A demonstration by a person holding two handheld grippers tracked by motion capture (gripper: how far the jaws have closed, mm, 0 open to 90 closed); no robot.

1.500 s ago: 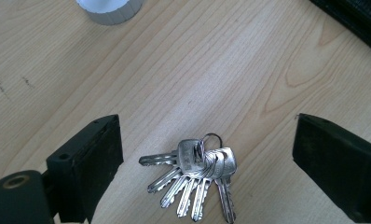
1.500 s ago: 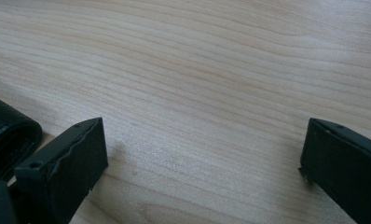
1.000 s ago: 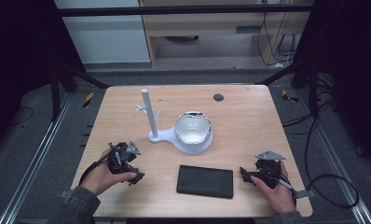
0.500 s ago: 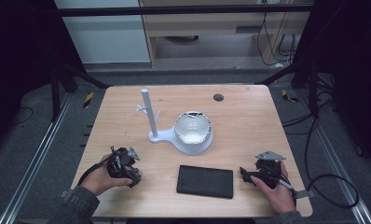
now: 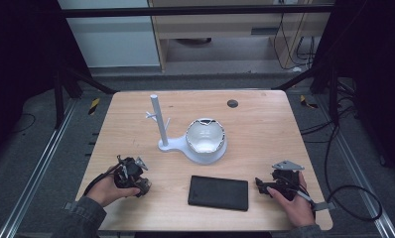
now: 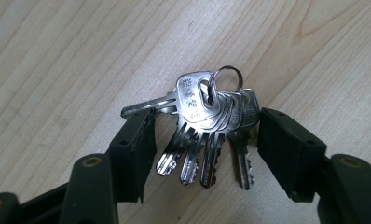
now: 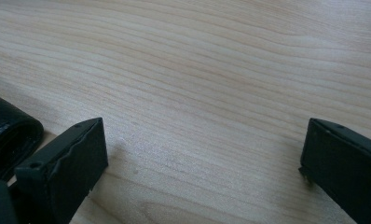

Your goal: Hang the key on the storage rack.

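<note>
Left gripper (image 6: 204, 135) is sitting over the bunch of keys (image 6: 207, 126) on the wooden worktop (image 5: 265, 124), fingers (image 6: 132, 149) spread either side, gripping nothing yet. Right gripper (image 7: 204, 158) is resting wide open and empty just beside the black case (image 5: 218, 192). Risk: fanned keys sliding or splaying as the fingers are closing, leaving a partial grab. In the high view the keys are lying hidden under the left hand's tool; white stand (image 5: 158, 124) and bowl (image 5: 205, 139) detail is hard to make out
</note>
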